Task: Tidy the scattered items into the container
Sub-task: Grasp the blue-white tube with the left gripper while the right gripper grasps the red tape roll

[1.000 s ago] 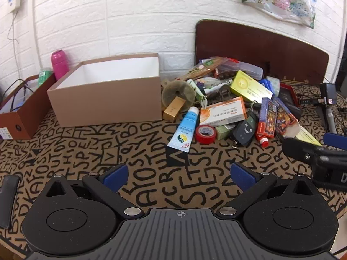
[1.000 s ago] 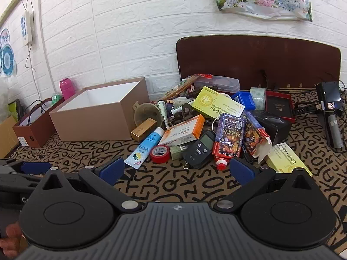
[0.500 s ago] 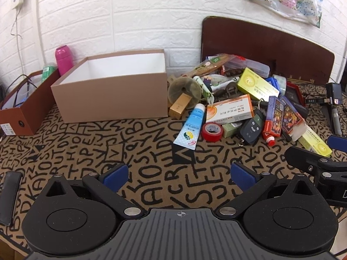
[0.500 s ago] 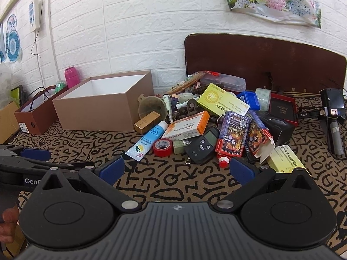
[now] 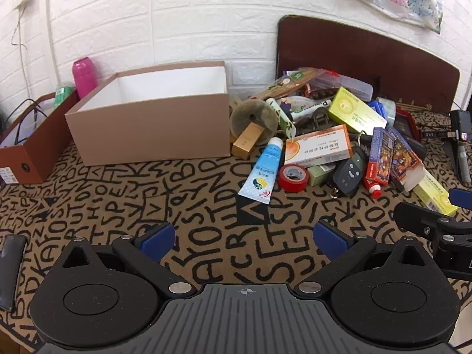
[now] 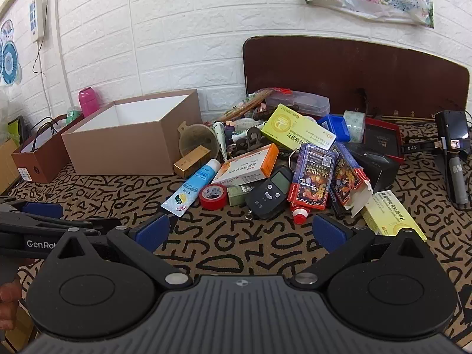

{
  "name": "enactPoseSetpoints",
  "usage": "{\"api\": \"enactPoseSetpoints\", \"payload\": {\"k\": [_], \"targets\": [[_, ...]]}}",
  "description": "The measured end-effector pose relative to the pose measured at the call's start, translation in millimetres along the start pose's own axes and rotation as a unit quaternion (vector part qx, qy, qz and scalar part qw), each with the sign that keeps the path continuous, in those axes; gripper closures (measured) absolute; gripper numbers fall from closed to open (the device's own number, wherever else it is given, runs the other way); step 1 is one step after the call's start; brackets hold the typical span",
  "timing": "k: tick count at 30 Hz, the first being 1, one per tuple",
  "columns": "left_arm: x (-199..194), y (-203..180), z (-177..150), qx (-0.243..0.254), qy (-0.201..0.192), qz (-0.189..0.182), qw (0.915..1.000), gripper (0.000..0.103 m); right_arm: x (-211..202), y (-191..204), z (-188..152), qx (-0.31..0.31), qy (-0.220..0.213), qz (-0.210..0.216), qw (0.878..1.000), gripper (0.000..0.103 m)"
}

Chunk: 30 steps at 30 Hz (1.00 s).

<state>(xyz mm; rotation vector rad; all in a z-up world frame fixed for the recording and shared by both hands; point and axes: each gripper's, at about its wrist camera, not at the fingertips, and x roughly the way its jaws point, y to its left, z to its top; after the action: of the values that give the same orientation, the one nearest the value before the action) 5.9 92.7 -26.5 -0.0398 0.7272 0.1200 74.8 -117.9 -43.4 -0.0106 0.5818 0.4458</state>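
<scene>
Cardboard box, open-topped, white inside, nothing visible in it, standing toward the back left of the desk, which wears a letter-patterned cloth. Clutter heaped just to the right of the box: blue-and-white tube lying flat at the near edge of the heap; red tape roll just beside the tube; orange-and-white medicine carton behind the roll; black key fob to the right of the roll; gold carton leaning by the box's corner; green-yellow carton higher in the heap; playing-card packs at right. Left tongs: blue-padded tips apart, nothing between, hovering over bare cloth short of the heap. Right tongs: tips likewise apart, nothing held, facing the heap from the near side. Brown paper bag left of the box.
</scene>
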Motion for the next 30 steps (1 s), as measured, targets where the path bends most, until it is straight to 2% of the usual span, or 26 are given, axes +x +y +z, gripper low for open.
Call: {"api": "enactPoseSetpoints", "payload": {"k": [12,22,27,30], "targets": [[28.6,6.2,5.5,-0.004,0.016,-0.003,0.9999,0.000,26.8,-1.8,2.4,0.001,0.030,-0.002,1.000,0.000],[70.1,24.9,10.8,-0.025,0.041,-0.011,0.9988,0.001,65.3,5.2,4.7,-0.006,0.058,0.011,0.998,0.001],[97.7,33.0,21.1,-0.031,0.052,-0.033,0.9976,0.011,89.7,7.6,10.7,-0.002,0.059,0.018,0.998,0.001],[117.9,32.7,30.1,-0.033,0.057,-0.058,0.9961,0.018,105.5,7.6,15.0,0.005,0.059,0.020,0.998,0.006]]}}
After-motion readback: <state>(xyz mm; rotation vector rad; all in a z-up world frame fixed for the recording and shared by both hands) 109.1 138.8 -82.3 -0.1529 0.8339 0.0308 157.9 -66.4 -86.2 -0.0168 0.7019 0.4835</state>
